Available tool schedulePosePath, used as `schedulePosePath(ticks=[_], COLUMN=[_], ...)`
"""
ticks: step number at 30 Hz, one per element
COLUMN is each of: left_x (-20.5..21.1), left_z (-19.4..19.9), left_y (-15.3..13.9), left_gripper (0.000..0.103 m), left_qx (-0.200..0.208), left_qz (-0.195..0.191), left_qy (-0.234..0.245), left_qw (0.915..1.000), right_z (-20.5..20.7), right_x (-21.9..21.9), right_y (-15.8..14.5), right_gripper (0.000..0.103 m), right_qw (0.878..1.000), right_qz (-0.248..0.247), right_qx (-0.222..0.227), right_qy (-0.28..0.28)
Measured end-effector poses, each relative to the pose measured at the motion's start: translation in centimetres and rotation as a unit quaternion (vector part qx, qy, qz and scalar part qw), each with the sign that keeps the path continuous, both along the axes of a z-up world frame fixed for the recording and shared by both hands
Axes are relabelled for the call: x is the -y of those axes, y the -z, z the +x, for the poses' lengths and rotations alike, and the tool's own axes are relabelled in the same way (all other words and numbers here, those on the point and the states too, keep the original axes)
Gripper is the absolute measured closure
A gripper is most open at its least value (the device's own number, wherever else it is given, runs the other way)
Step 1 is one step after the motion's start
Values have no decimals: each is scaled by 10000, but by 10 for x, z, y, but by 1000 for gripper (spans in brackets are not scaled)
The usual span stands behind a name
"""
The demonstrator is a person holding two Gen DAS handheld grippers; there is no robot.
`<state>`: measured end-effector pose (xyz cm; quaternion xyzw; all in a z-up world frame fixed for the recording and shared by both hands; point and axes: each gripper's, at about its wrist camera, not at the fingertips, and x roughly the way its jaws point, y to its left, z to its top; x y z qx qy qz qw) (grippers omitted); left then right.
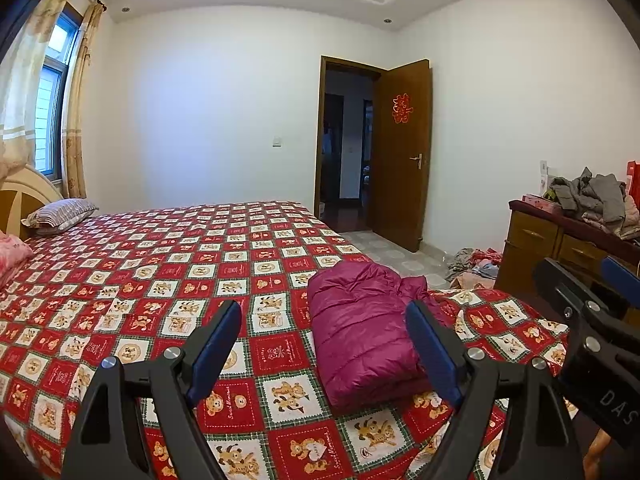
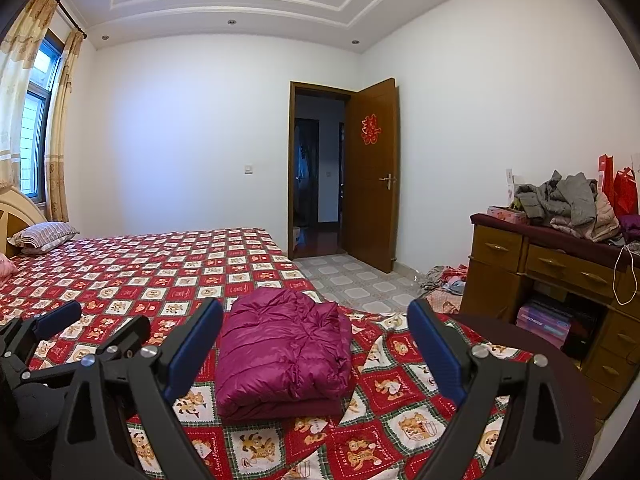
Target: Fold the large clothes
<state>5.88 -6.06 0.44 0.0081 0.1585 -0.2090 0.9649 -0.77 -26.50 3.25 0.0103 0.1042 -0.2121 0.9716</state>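
A magenta puffer jacket (image 1: 360, 336) lies folded into a compact rectangle on the bed's red patterned bedspread (image 1: 160, 272), near the foot corner. It also shows in the right wrist view (image 2: 280, 344). My left gripper (image 1: 324, 340) is open and empty, held back from the jacket, which lies between and beyond its fingers. My right gripper (image 2: 316, 340) is open and empty, also short of the jacket. The right gripper shows at the right edge of the left wrist view (image 1: 592, 320); the left gripper shows at the left edge of the right wrist view (image 2: 80, 336).
A wooden dresser (image 2: 540, 272) on the right carries a heap of grey and pink clothes (image 2: 568, 204). More clothes (image 2: 444, 276) lie on the tiled floor by it. A striped pillow (image 1: 60, 216) rests at the headboard. An open wooden door (image 2: 372, 176) stands beyond the bed.
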Motion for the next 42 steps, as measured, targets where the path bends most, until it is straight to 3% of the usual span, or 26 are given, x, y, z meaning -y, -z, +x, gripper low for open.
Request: schedulePosePath(ticks=[42], left_x=[0], left_z=[-2], left_y=[-6], left_gripper=[18], left_qx=[112], left_qz=[87], left_qy=[-38], left_qw=[9999], right_z=[-1], right_x=[-5], right_y=[-7], right_gripper=[7], right_qw=[10000], right_qz=[45], right_qx=[74], right_qy=[35])
